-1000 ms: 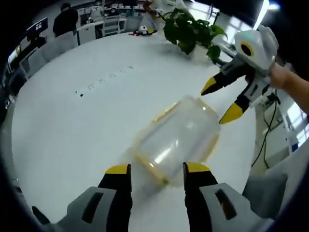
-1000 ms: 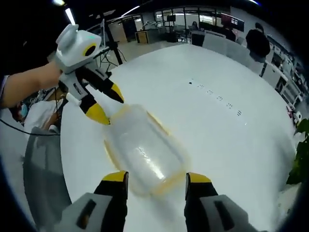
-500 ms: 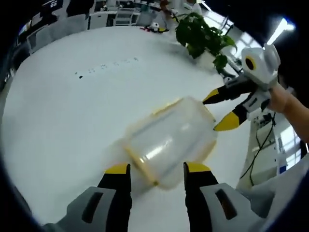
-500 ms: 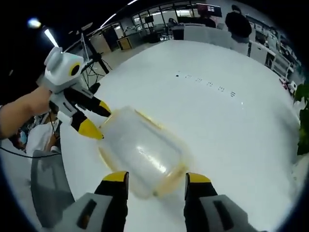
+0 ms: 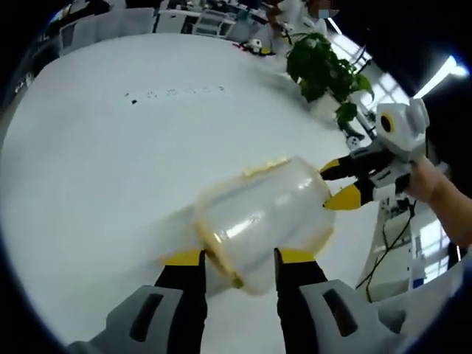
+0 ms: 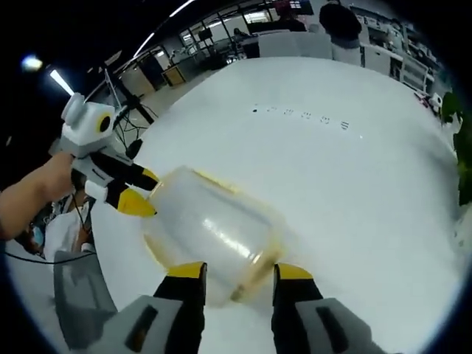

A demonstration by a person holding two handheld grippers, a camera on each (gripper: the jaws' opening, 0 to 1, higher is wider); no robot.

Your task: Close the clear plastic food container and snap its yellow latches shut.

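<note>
We see the left tool (image 5: 237, 258) w/ its yellow tips spread apart, the near end of the clear container (image 5: 258, 221) sitting between them; can't tell if the tips touch it. Opposite end: the right tool (image 5: 341, 182) comes in from the right, jaws apart, tips at the container's far edge. In the right gripper view it's mirrored: right tool (image 6: 237, 273) w/ jaws apart astride the container (image 6: 206, 232), left tool (image 6: 140, 190) coming in from the left w/ tips at the other end, a hand (image 6: 33, 195) behind it. The container lies on a white tabletop (image 5: 110, 162), yellow trim (image 5: 217, 251) along its rim; latch state is too blurred to tell. A row of small dark marks (image 5: 173, 92) sits further off on the tabletop. Beyond the edge: a leafy plant (image 5: 321, 70), cables, desks & a person (image 6: 339, 18) standing in the bkgd, ceiling light strips overhead.
</note>
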